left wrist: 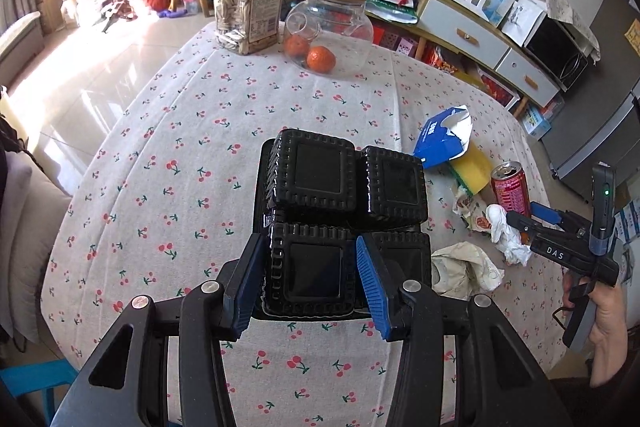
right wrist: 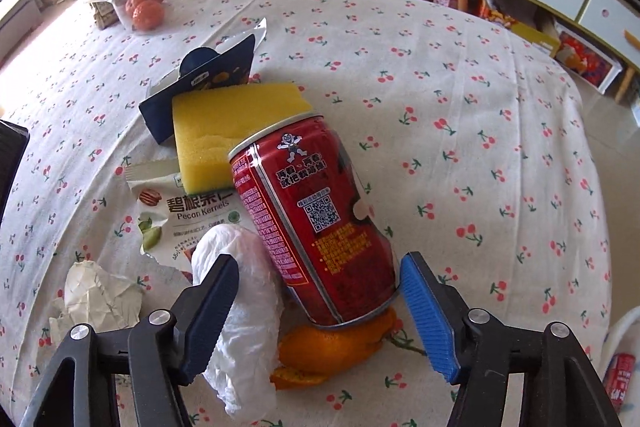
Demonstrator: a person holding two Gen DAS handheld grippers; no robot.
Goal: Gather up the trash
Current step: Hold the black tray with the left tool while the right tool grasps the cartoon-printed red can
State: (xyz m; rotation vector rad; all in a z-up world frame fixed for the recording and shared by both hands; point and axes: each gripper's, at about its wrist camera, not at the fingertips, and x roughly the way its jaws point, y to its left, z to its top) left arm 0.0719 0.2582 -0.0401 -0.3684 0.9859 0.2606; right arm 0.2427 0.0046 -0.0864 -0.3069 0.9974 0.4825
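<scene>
A red can leans on orange peel, between crumpled white tissue, yellow sponge and snack wrapper.

At the table's far left, a plastic jar of seeds stands just beside a glass jar with a wooden lid, holding 2 oranges. A cherry-print tablecloth covers the table. Drawer cabinets line the far wall.
</scene>
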